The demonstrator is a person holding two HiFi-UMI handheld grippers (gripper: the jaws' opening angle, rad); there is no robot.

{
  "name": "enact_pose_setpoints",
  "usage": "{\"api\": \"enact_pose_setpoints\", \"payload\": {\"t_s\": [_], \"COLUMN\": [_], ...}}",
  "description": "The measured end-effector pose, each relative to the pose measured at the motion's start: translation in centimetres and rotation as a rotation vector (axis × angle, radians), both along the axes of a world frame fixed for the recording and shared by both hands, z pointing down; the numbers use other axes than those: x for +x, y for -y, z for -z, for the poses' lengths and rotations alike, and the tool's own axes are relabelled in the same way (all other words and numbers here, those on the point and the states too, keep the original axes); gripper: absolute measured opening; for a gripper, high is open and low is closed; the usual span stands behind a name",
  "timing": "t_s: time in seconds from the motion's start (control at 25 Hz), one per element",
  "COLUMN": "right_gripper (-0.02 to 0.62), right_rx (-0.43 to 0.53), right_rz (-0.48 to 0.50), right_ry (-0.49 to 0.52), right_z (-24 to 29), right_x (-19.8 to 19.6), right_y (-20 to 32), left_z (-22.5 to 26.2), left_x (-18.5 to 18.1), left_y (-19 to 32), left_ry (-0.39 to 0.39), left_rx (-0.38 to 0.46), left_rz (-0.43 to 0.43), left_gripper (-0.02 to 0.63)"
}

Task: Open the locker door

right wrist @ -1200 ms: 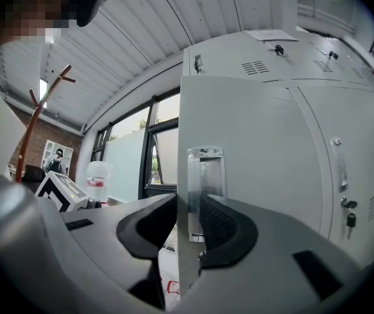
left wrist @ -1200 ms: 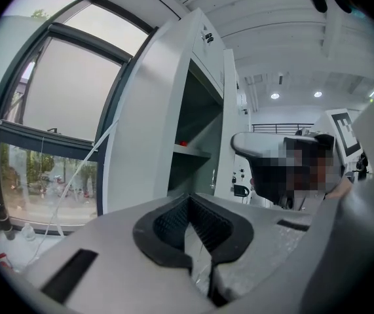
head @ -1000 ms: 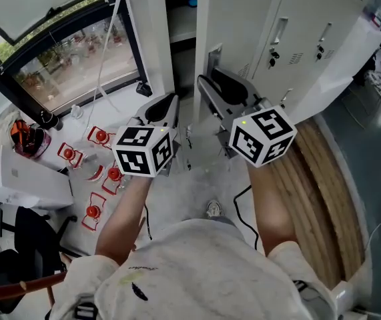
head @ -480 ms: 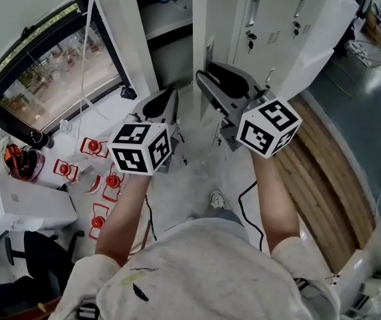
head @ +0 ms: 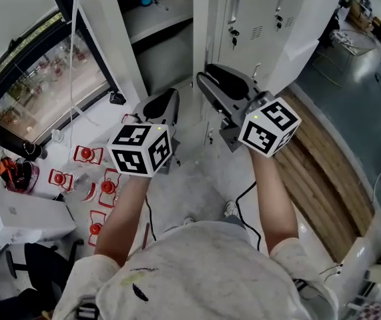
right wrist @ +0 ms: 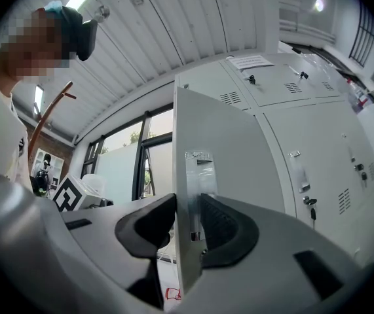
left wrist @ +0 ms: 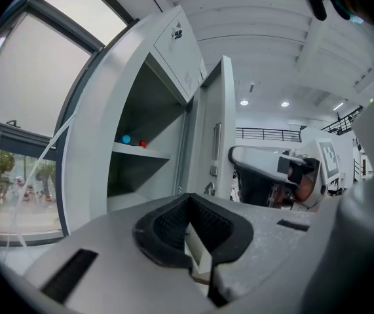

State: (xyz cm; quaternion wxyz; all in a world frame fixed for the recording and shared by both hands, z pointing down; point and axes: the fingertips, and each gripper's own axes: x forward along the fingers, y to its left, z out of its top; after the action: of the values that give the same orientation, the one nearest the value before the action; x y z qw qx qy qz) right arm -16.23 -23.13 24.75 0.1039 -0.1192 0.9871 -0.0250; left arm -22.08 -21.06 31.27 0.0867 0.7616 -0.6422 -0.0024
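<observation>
The white locker door (head: 201, 32) stands open, and I see it edge-on. My right gripper (head: 208, 80) reaches level toward that edge. In the right gripper view the door (right wrist: 229, 149) sits between the two black pads of the right gripper (right wrist: 188, 211), just below the handle plate (right wrist: 200, 175). Its jaws have just been opening and stand open around the edge. My left gripper (head: 161, 104) hovers to the left of the door, before the open compartment. The left gripper (left wrist: 188, 198) is shut on nothing, its pads meeting at the tips. Inside, a shelf (left wrist: 141, 152) holds a blue ball (left wrist: 126, 139) and a red ball (left wrist: 142, 144).
Closed lockers (head: 270, 19) with key locks continue to the right. A large window (head: 43, 72) is on the left. Several red-and-white items (head: 87, 153) lie on the floor below it, and a white box (head: 23, 212) sits further left. Wooden flooring (head: 317, 172) runs along the right.
Both hands have shifted a little, the door edge staying between the right jaws. More of the open compartment and its shelf shows now. The right pads stand slightly wider apart.
</observation>
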Motion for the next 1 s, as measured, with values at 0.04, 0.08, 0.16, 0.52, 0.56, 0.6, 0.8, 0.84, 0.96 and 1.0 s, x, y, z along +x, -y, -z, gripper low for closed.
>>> {"api": "enact_pose_setpoints", "payload": {"t_s": [0.04, 0.08, 0.16, 0.52, 0.56, 0.6, 0.8, 0.84, 0.96, 1.0], "right_gripper": [0.118, 0.118, 0.118, 0.089, 0.084, 0.081, 0.064, 0.061, 0.057, 0.055], "right_rx": [0.002, 0.006, 0.013, 0.088, 0.093, 0.098, 0.104, 0.103, 0.099, 0.097], "right_rz": [0.002, 0.003, 0.003, -0.023, -0.031, -0.039, -0.066, -0.072, -0.096, -0.104], "right_ry": [0.001, -0.001, -0.004, -0.045, -0.049, -0.053, -0.063, -0.062, -0.058, -0.056], "right_z": [0.0, 0.0, 0.0, 0.2, 0.2, 0.2, 0.2, 0.2, 0.1, 0.1], "right_x": [0.3, 0.7, 1.3, 4.6, 5.0, 5.4, 7.4, 7.8, 9.0, 9.4], "right_y": [0.1, 0.1, 0.2, 0.5, 0.6, 0.7, 1.4, 1.6, 2.2, 2.5], "left_z": [0.1, 0.1, 0.1, 0.0, 0.0, 0.0, 0.0, -0.1, -0.3, -0.4], "left_x": [0.3, 0.6, 1.2, 4.5, 4.8, 5.2, 7.0, 7.5, 8.6, 9.0], "left_y": [0.1, 0.2, 0.4, 1.5, 1.6, 1.8, 2.8, 3.0, 3.7, 4.0], "left_ry": [0.000, 0.000, -0.001, -0.007, -0.006, -0.006, -0.006, -0.006, -0.005, -0.006], "left_rx": [0.002, 0.004, 0.007, 0.002, 0.002, 0.001, -0.007, -0.009, -0.013, -0.015], "left_rz": [0.000, 0.000, 0.003, 0.019, 0.020, 0.021, 0.011, 0.007, -0.004, -0.007], "left_gripper": [0.005, 0.005, 0.005, 0.005, 0.005, 0.005, 0.005, 0.005, 0.005, 0.005]}}
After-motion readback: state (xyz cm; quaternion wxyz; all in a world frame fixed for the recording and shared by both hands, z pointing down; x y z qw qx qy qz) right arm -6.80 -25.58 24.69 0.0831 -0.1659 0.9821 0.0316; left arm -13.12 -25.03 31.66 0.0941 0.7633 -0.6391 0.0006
